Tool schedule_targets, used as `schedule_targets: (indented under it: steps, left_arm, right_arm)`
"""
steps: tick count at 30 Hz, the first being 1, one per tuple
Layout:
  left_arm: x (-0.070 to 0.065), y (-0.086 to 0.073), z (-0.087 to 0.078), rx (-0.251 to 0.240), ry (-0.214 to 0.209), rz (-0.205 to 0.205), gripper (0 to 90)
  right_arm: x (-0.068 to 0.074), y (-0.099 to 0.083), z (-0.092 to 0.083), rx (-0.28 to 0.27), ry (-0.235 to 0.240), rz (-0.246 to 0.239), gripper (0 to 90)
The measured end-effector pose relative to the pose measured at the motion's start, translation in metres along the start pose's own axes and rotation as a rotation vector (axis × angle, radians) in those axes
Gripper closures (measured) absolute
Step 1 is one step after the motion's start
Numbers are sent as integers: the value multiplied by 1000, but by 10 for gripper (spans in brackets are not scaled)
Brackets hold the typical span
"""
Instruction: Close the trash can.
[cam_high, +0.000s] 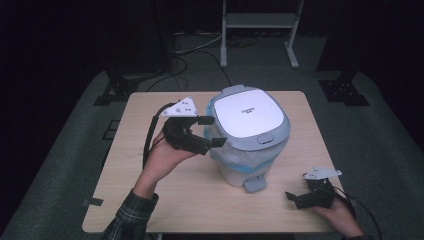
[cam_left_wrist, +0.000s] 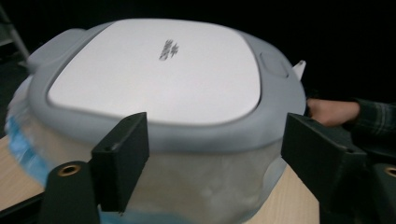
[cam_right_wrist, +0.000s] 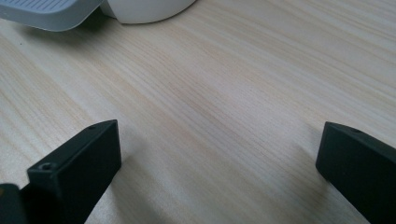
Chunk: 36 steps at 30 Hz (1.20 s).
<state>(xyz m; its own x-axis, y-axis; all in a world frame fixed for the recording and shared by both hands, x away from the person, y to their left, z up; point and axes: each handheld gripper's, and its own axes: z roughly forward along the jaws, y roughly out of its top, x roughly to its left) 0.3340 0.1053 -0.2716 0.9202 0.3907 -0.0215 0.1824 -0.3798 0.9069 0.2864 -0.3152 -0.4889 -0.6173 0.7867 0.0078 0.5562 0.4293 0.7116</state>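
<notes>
Standing mid-table (cam_high: 150, 190), bin (cam_high: 248, 137): light, rigid plastic, slick lid, soft liner bag; best gripped at grey rim; left gripper (cam_high: 212, 131) spread beside it, right gripper (cam_high: 292, 198) spread, apart.

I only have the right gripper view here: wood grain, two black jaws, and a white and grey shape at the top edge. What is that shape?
Observer: It is the foot of a white pedal bin standing mid-table; the grey piece is its pedal.
Operator: Is the lid up?
Observer: No, the grey-rimmed lid lies shut, with a bluish liner bunched out under its rim.
Operator: Where is the other gripper?
Observer: The left gripper is at the bin's left side, level with the lid rim, jaws open and nothing between them.
Operator: And mine, seen from above?
Observer: The right gripper rests low at the table's near right corner, apart from the bin.
</notes>
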Motion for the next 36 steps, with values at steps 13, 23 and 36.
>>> schedule_targets:
  steps: [13,23,36]
  left_arm:
    - [3,-63,0,60,81,-37,46]
    - [5,-115,-1,78,133,-59,21]
    - [5,-180,3,210,180,-102,21]
  right_arm:
    - [0,0,0,0,0,1,0]
    - [0,0,0,0,-1,0,0]
    - [0,0,0,1,0,1,0]
